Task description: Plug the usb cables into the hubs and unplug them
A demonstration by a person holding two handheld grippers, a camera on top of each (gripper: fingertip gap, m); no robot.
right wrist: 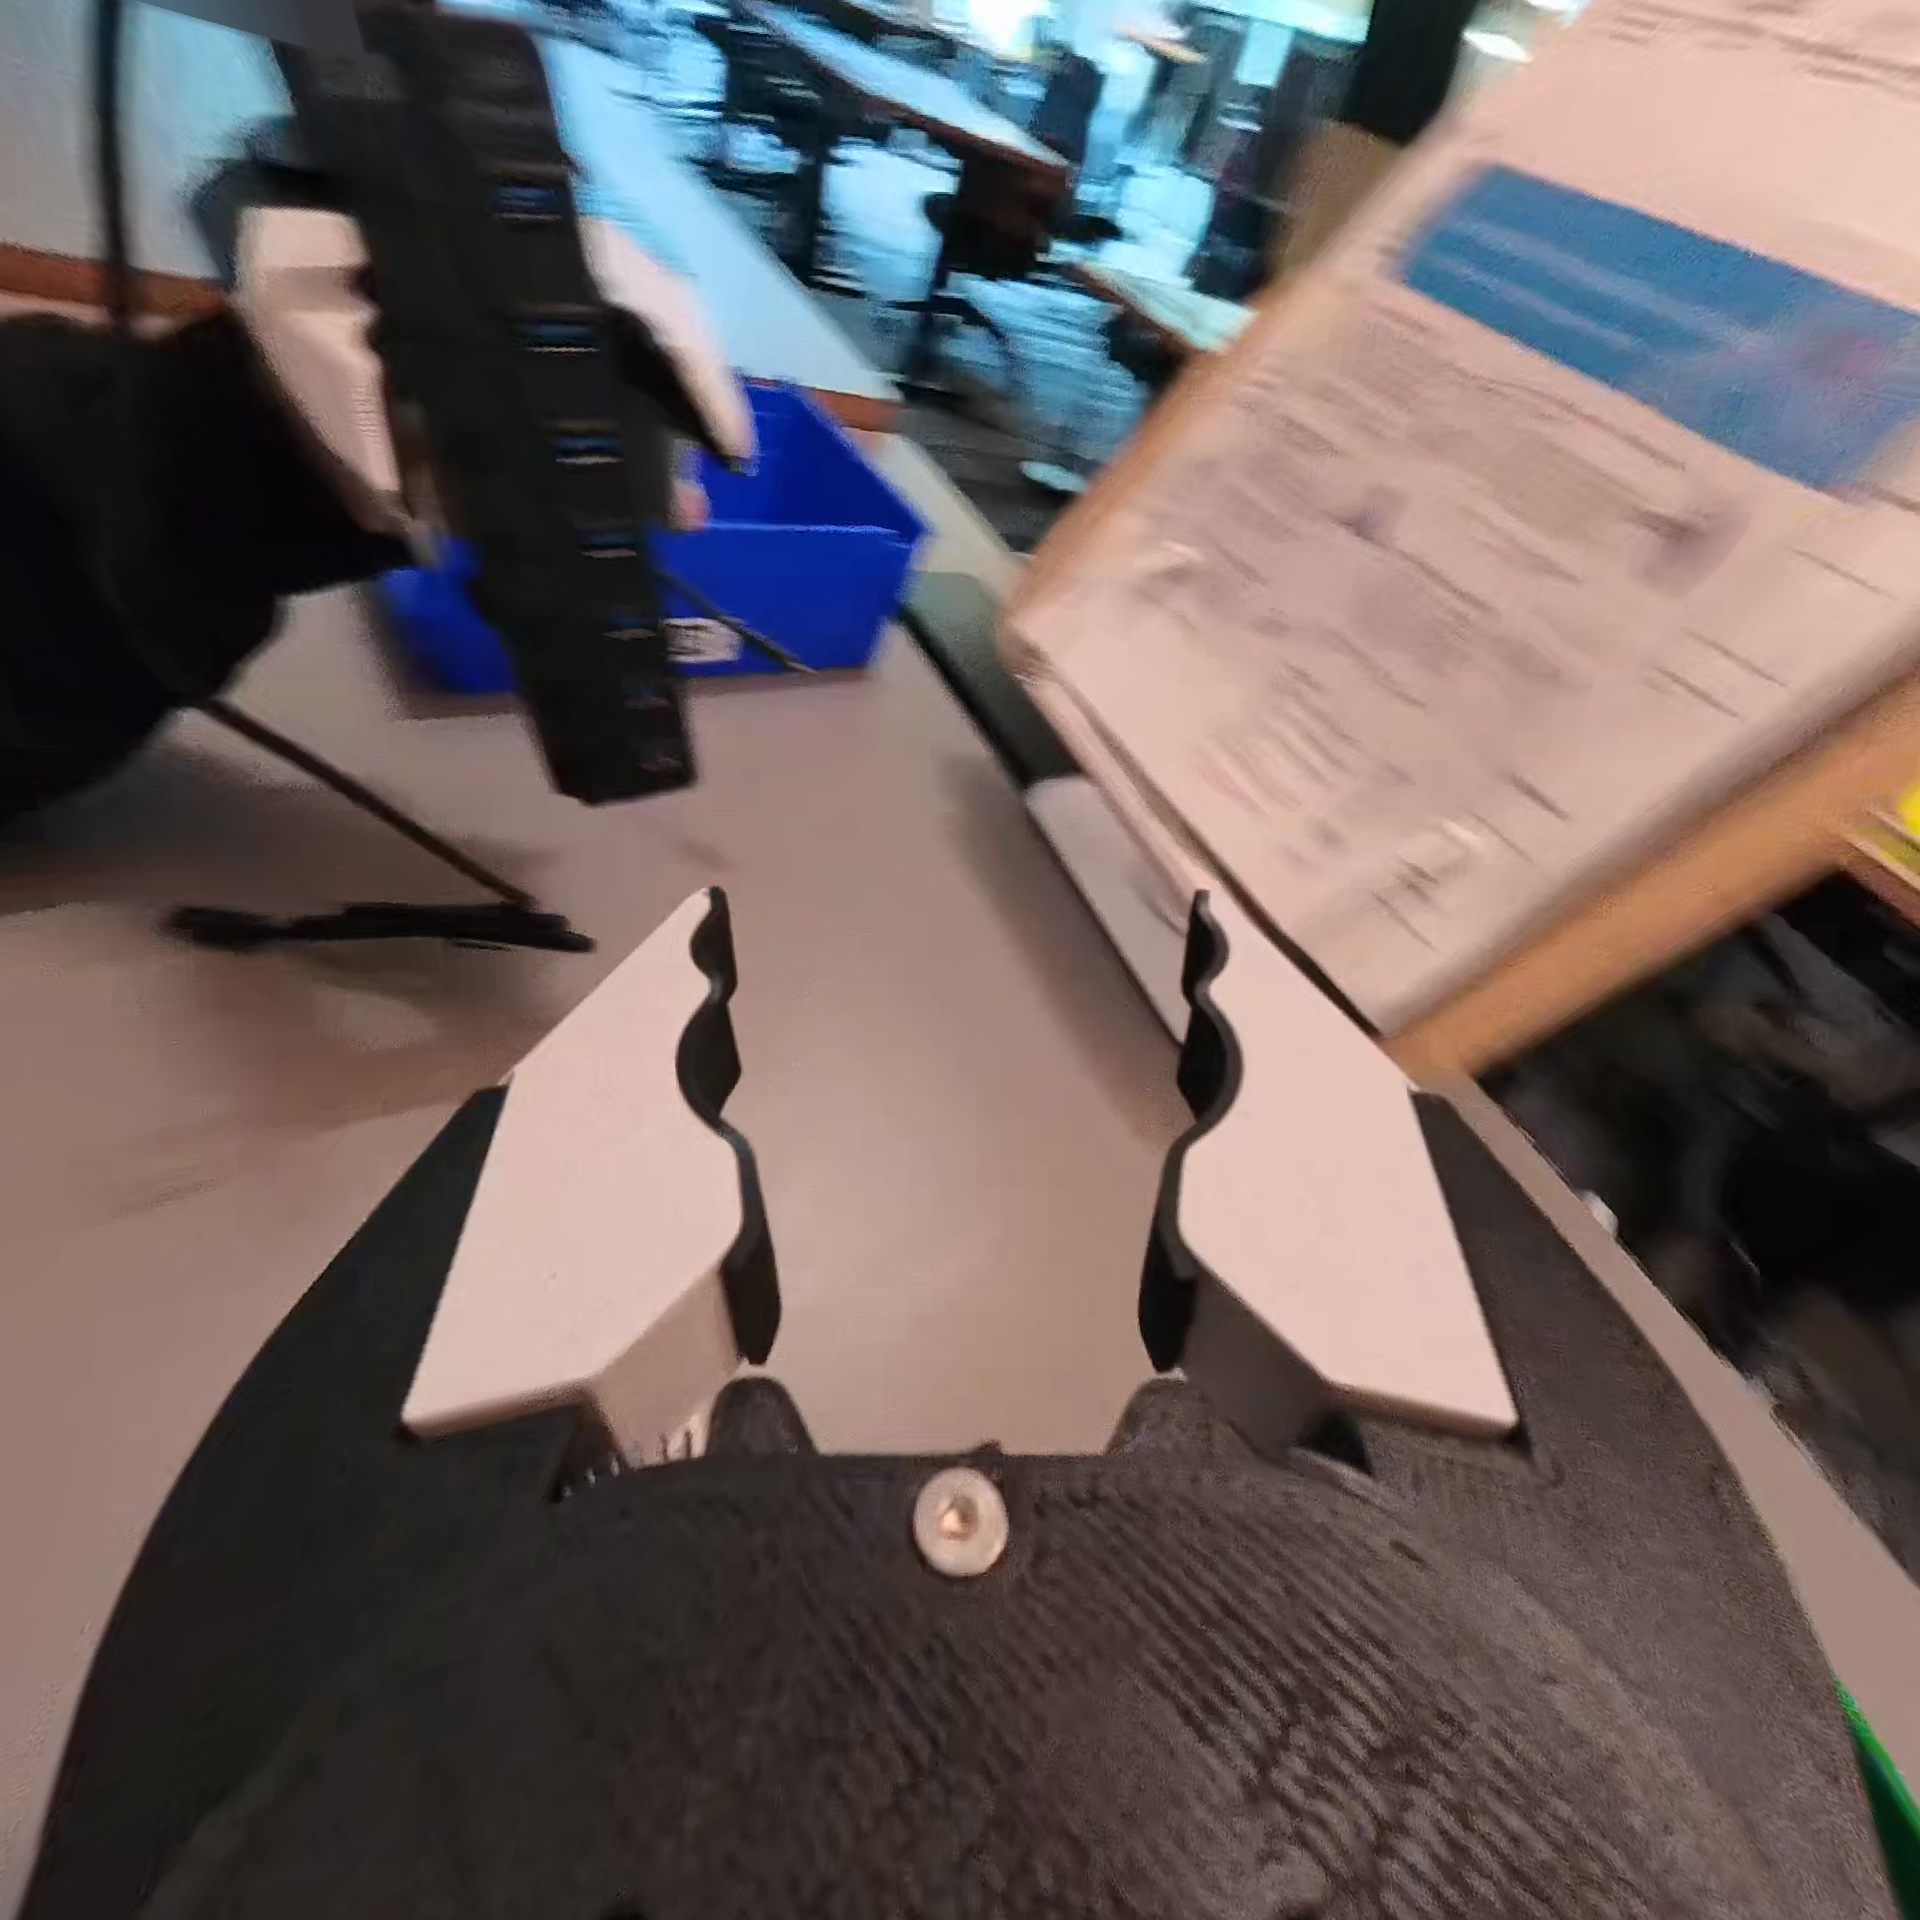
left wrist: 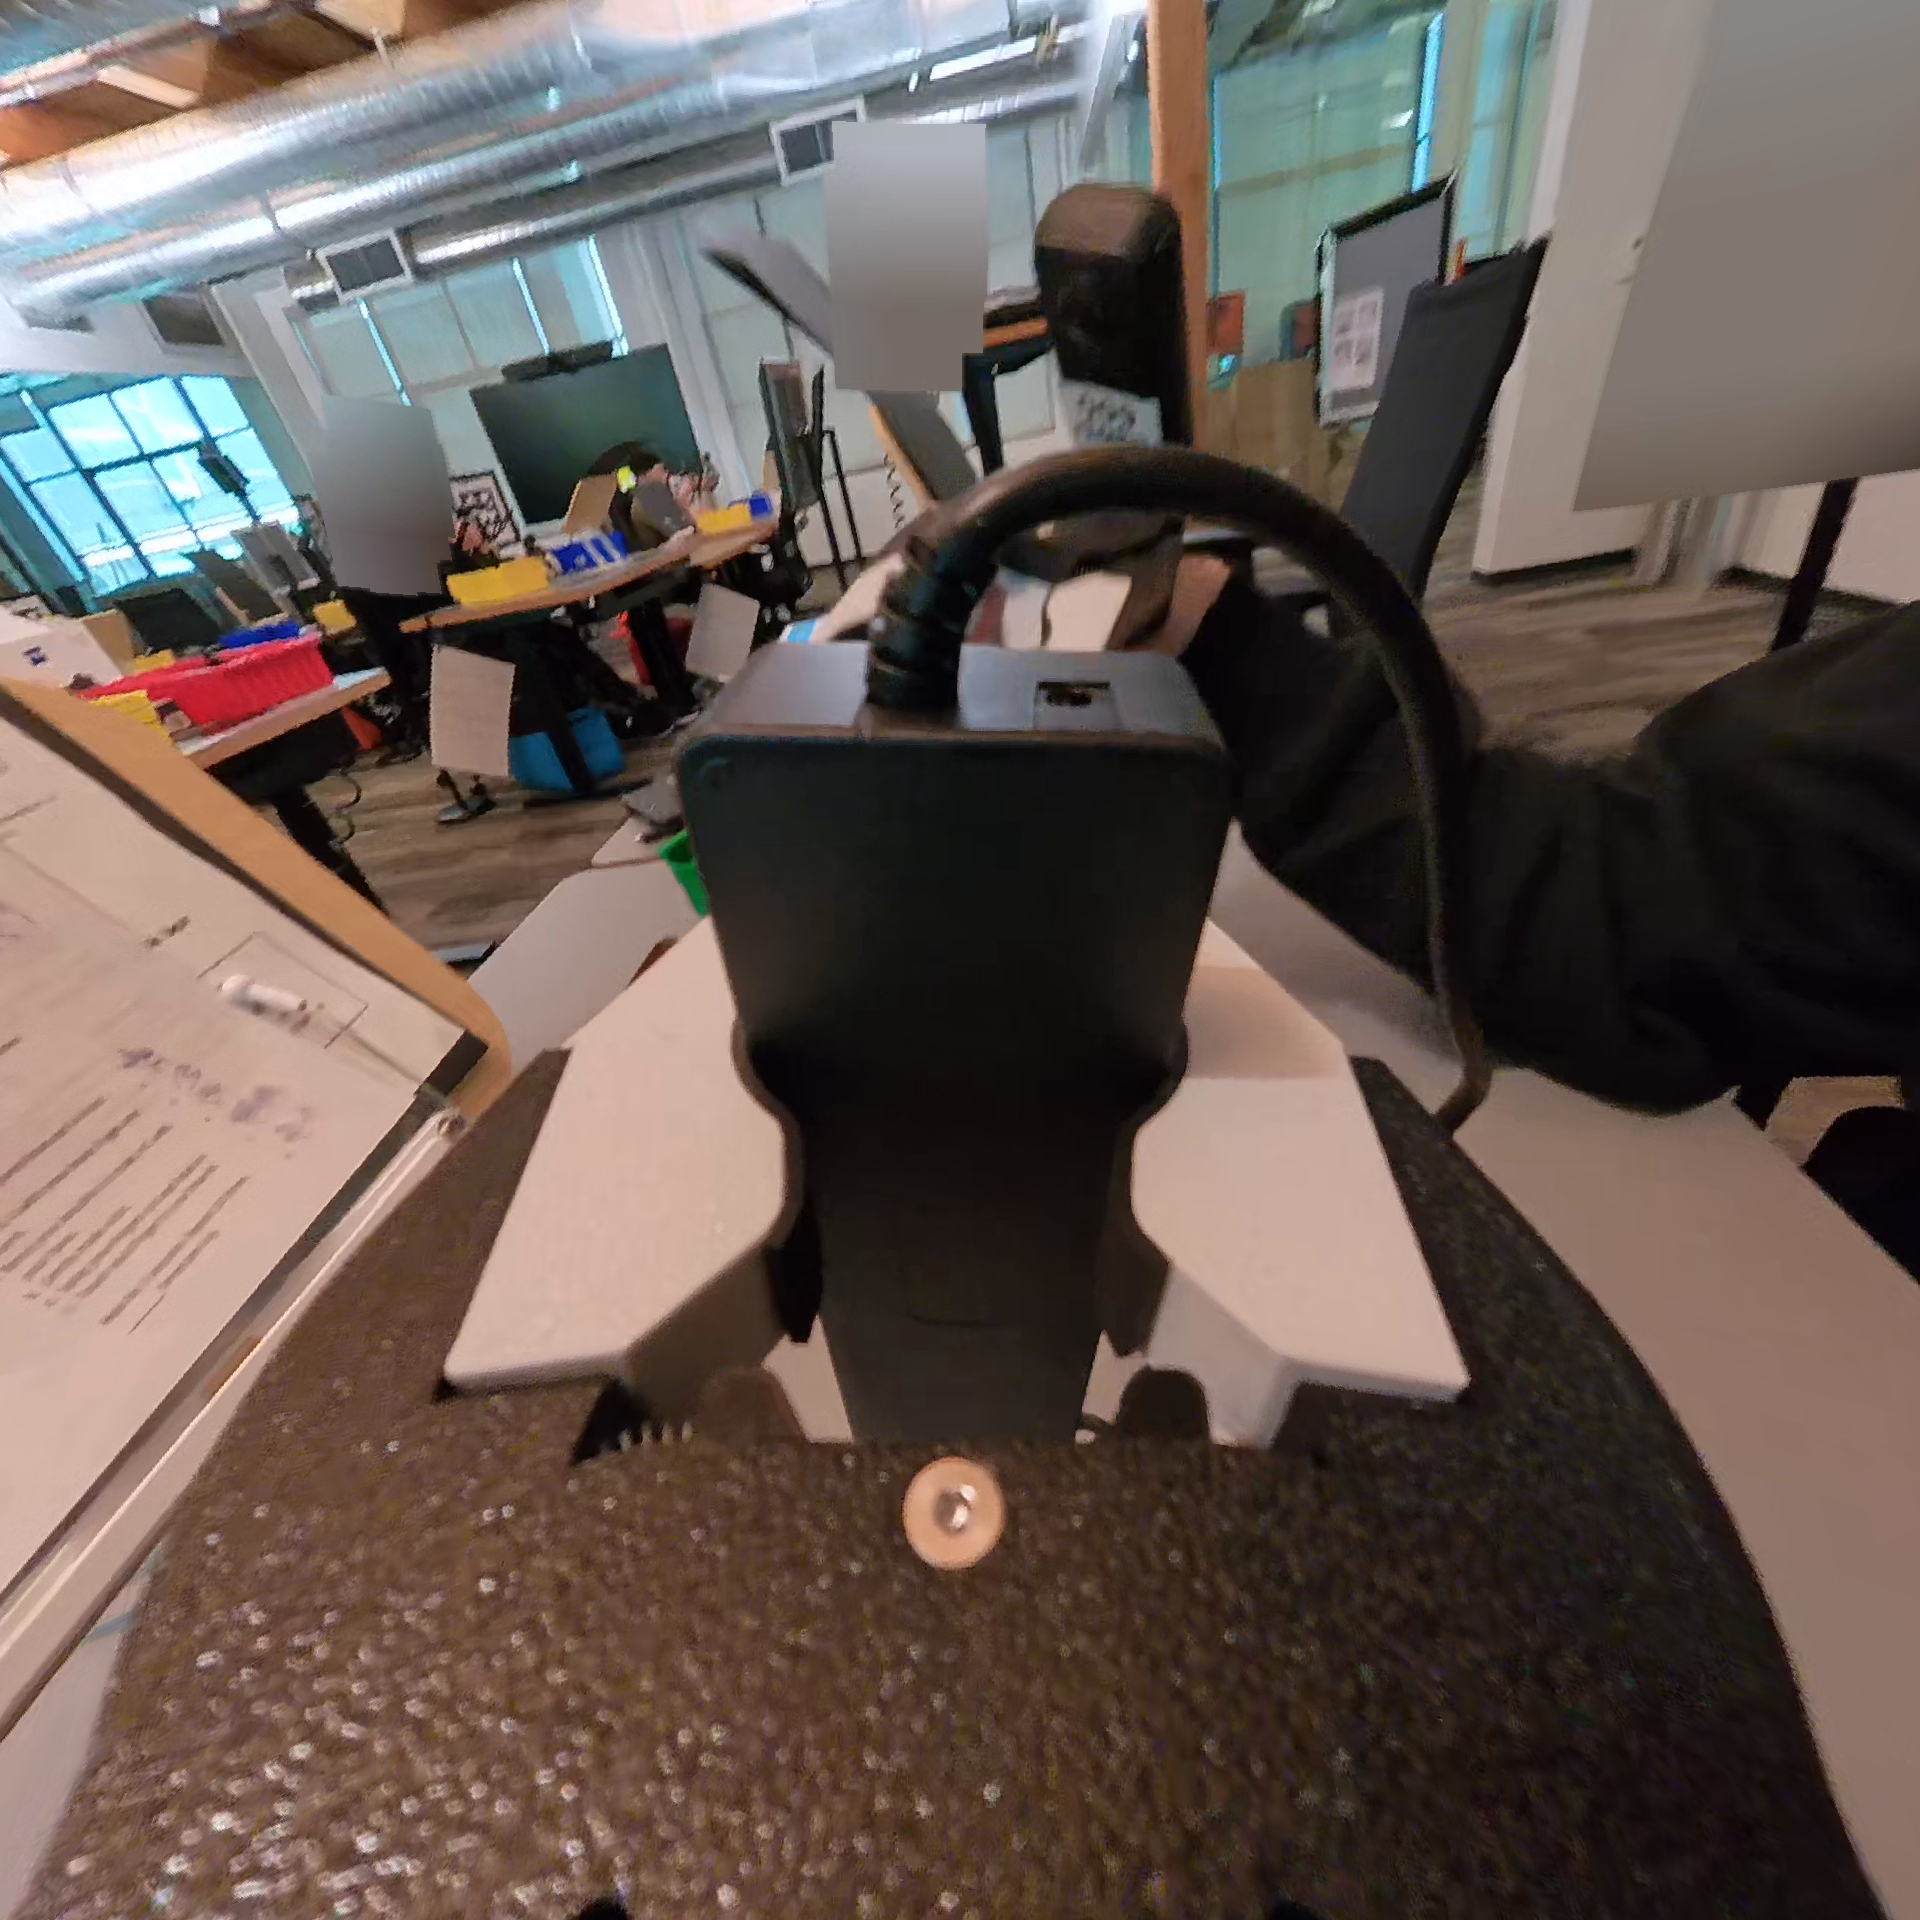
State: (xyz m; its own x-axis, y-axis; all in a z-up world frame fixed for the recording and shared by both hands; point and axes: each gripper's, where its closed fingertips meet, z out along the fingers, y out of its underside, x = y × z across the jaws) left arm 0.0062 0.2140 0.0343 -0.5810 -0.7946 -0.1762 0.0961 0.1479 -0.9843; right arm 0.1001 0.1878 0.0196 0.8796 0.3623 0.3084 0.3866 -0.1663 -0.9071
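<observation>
Hub held up in my left gripper [left wrist: 961, 1174], right one empty.

My left fingers [left wrist: 623, 1226] clamp the black hub [left wrist: 951, 894] upright, lifted off the table [right wrist: 904, 883]; its cable [left wrist: 1351, 582] arcs from the top end over to the right. My right gripper [right wrist: 961, 1122] hangs wide apart above the grey table, holding nothing, the hub up to its left in front of a blue bin [right wrist: 821, 520].

Bare table [right wrist: 914, 1039] ahead; paper board [right wrist: 1507, 582] crowds right

matt black plastic hub [left wrist: 951, 935] — rough speckled gripper body [left wrist: 935, 1662], smooth grey table [right wrist: 883, 935]
</observation>
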